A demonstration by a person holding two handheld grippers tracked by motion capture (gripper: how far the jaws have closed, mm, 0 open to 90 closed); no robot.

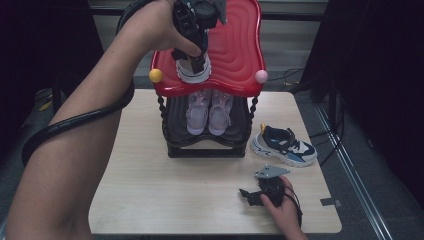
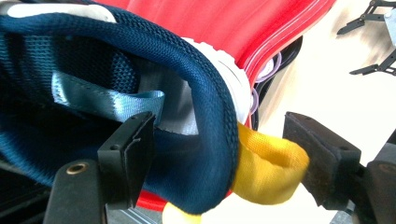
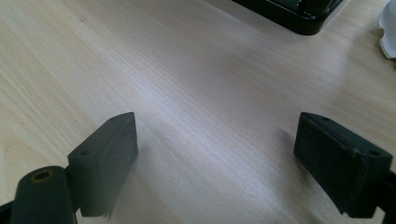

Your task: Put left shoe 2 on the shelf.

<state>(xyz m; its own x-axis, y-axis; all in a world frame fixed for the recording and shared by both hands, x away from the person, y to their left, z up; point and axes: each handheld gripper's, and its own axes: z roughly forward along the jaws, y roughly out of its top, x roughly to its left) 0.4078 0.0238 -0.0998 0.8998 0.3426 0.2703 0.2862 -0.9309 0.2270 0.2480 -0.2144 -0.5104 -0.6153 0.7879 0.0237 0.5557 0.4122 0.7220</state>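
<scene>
The right tongs (image 1: 248,195) rest released near the worktop's (image 1: 175,195) front right corner. On the red top shelf (image 1: 235,55), at its front edge, stands the navy shoe (image 1: 192,67); the left tongs (image 1: 192,52) straddle its heel collar, pads apart.

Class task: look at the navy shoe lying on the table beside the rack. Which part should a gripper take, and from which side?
Take the navy shoe by its padded heel collar beside the yellow pull loop, coming from above: it stands upright on its sole, opening upward, so one jaw can go inside. The right gripper is nearest, probably.
</scene>
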